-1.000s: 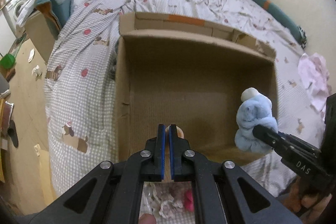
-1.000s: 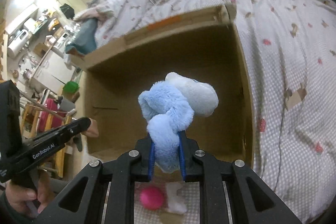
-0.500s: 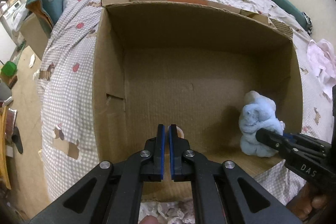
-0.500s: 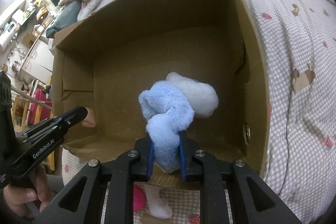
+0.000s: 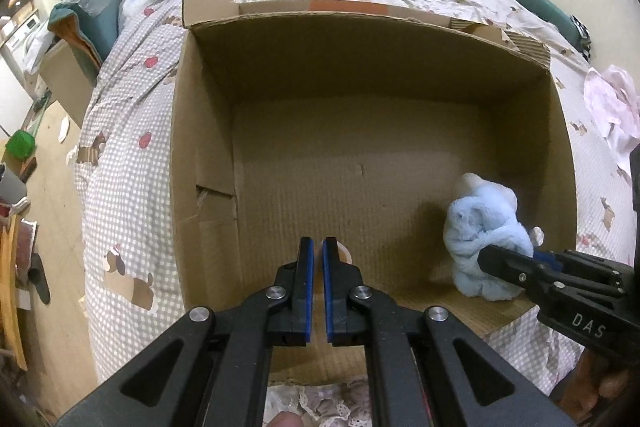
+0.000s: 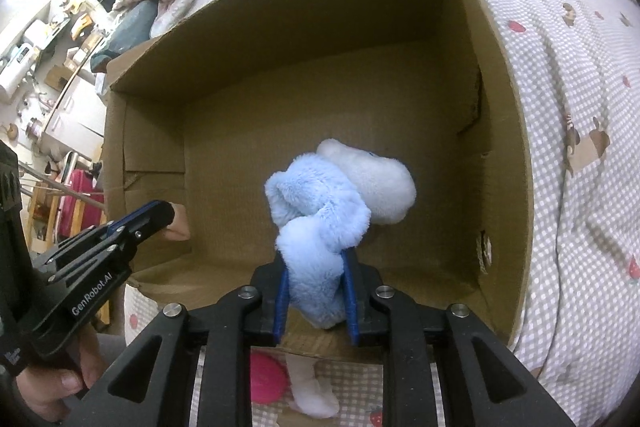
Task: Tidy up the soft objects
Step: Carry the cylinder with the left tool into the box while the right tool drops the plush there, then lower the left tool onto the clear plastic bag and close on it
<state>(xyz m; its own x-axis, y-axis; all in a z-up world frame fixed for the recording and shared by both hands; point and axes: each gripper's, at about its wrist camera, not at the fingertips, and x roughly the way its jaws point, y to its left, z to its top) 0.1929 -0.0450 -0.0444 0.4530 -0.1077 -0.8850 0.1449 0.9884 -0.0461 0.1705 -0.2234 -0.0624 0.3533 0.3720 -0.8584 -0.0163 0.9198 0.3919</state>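
Resting in the cardboard box (image 6: 504, 131), fluffy pale-blue-and-white plush toy (image 6: 336, 195) between the right gripper (image 6: 316, 297)'s opening jaws.

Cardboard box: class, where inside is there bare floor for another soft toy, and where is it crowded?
Bare floor spans the cardboard box from its left wall to the blue plush toy. Crowded: the near right corner, where the right gripper is opening around that toy.

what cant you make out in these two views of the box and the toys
- Pale peach thing in the left tongs: left wrist view, fingers hide nearly all of it; what it is stays unclear.
- Lower end of the blue plush toy: right wrist view, behind the opening right tongs.
- Pink ball and white soft item: right wrist view, covered by the tongs' frame.
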